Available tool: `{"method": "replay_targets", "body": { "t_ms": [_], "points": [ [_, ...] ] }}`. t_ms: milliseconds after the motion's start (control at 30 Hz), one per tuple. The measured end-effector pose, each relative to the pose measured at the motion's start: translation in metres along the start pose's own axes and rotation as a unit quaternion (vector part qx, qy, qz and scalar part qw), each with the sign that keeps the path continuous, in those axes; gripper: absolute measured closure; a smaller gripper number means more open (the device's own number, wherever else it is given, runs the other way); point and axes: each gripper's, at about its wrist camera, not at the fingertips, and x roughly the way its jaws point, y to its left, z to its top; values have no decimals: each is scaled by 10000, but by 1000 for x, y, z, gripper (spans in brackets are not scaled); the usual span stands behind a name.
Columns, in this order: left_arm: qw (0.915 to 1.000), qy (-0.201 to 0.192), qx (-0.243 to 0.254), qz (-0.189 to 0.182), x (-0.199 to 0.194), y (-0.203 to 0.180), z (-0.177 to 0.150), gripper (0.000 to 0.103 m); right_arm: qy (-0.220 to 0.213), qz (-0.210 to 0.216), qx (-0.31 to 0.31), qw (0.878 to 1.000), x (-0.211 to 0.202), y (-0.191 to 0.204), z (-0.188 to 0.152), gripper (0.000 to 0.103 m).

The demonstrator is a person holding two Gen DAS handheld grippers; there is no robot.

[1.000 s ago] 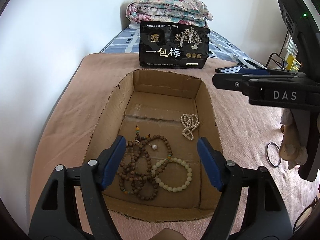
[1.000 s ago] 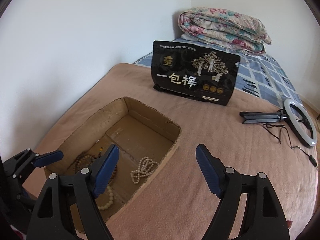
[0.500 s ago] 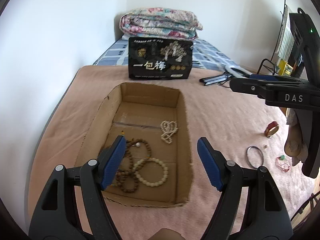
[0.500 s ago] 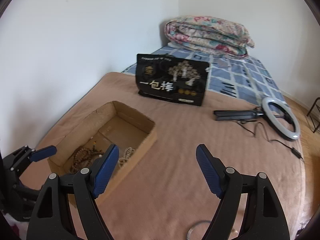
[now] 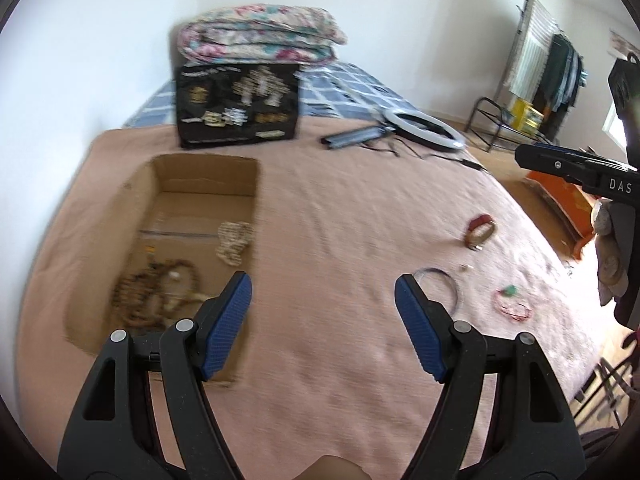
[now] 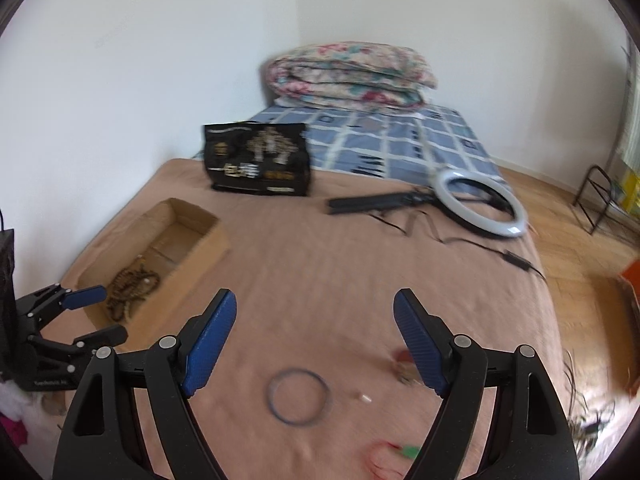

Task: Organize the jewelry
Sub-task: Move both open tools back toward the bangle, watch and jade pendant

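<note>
A shallow cardboard box (image 5: 160, 176) lies on the pink blanket and holds brown bead strands (image 5: 148, 296) and a white pearl bracelet (image 5: 234, 240). It also shows in the right wrist view (image 6: 208, 236). Loose on the blanket are a thin dark ring (image 6: 300, 396), a red-brown bangle (image 5: 480, 230), a red cord bracelet with a green bead (image 5: 512, 304) and a tiny white piece (image 6: 365, 399). My left gripper (image 5: 323, 320) is open and empty, right of the box. My right gripper (image 6: 314, 336) is open and empty, above the ring.
A black snack bag (image 5: 238, 106) stands behind the box. A ring light (image 6: 478, 204) with its black stand and cable lies at the far right of the bed. A folded floral quilt (image 6: 352, 76) sits by the wall. The bed's right edge drops to a wooden floor (image 6: 592, 248).
Both grippers have pulled back and swung right, away from the box. The loose jewelry on the blanket has come into view. Both stay open.
</note>
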Motion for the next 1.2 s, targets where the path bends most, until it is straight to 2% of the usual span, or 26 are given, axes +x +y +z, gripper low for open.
{"method": "replay_targets", "body": {
  "t_ms": [200,400,633,833,967,1200],
  "points": [
    [9991,210,210,-299,18,-37,-6,25,13,-394,304,9988,-26,-50,-33,22],
    [9973,439,282,-515,41,-66,-9,22,202,-559,543,9968,-34,-85,-68,22],
    [9946,650,396,-708,68,-92,-11,22,523,-601,712,9943,-21,-106,-107,22],
    [9912,874,614,-783,93,-114,-17,22,795,-569,644,9931,-2,-108,-134,22],
    [9896,1023,689,-744,107,-125,-23,22,905,-535,654,9923,6,-111,-146,22],
    [9865,1214,1036,-355,132,-145,-32,22,1013,-408,656,9919,18,-111,-155,22]
  ]
}}
